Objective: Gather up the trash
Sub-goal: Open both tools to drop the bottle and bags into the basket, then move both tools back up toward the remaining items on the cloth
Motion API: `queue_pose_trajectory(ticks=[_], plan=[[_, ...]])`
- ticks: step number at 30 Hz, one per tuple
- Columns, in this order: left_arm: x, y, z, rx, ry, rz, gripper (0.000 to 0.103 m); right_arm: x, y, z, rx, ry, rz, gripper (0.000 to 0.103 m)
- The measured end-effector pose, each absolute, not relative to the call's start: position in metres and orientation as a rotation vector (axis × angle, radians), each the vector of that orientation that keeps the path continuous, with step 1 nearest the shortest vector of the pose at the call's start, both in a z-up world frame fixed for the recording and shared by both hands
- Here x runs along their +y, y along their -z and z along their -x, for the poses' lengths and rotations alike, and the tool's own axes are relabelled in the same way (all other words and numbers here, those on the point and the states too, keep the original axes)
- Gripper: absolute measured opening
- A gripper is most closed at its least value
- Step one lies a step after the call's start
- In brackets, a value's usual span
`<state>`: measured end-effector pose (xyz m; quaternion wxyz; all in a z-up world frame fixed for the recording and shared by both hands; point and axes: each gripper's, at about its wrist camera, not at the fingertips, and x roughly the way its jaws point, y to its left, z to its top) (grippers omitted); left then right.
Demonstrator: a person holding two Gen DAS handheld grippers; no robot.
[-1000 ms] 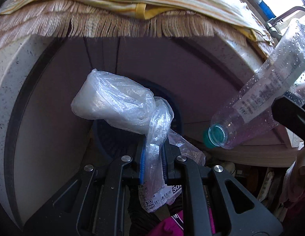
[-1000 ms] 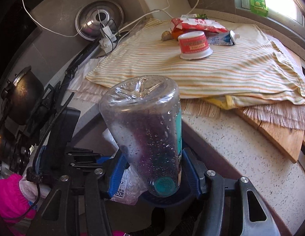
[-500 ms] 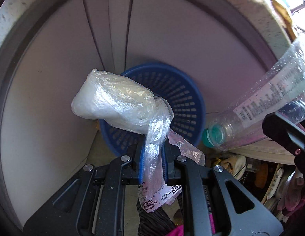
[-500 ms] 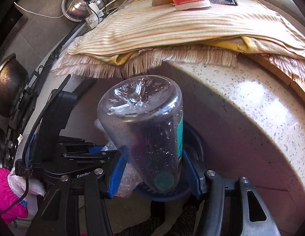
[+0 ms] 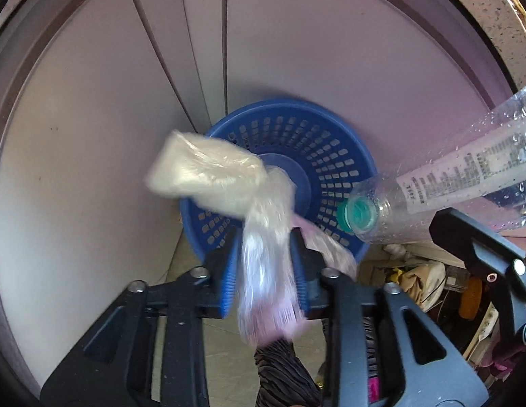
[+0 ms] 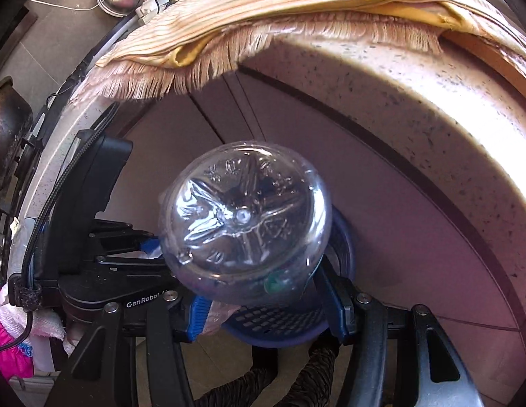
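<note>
My left gripper has its jaws parted, with a clear plastic bag blurred between them, over the blue trash basket on the floor. Whether the pads still touch the bag I cannot tell. My right gripper is shut on an empty clear plastic bottle with a green cap. The bottle points cap-down toward the basket, and its base faces the right wrist camera. The bottle also shows at the right of the left wrist view, beside the bag.
Grey cabinet doors stand behind the basket. A speckled counter edge with a fringed striped cloth hangs above. Clutter lies on the floor at the right. The left gripper's body is at the left.
Both grippers have dropped lower and tilted down at the basket. The left jaws have opened wider and the bag is now blurred, slipping down. The bottle has tipped more steeply, cap down.
</note>
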<state>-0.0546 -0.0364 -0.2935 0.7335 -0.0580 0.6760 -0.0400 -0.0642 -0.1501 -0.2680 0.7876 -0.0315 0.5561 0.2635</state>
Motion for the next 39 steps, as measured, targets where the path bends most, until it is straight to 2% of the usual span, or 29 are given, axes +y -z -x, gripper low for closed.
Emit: queue_pose_trajectory(ticks=[3, 17, 39], plan=[[-0.036, 0.292, 0.055, 1.477, 0.074, 0.115, 0.049, -0.150, 0.269, 0.063, 1.199, -0.567, 0.081, 0.060], [-0.030, 0.277, 0.053, 1.434, 0.051, 0.120, 0.050, -0.159, 0.251, 0.062, 1.169, -0.573, 0.063, 0.062], [-0.013, 0.146, 0.039, 1.152, 0.069, 0.208, 0.050, -0.225, 0.131, 0.038, 0.978, -0.567, -0.074, 0.070]])
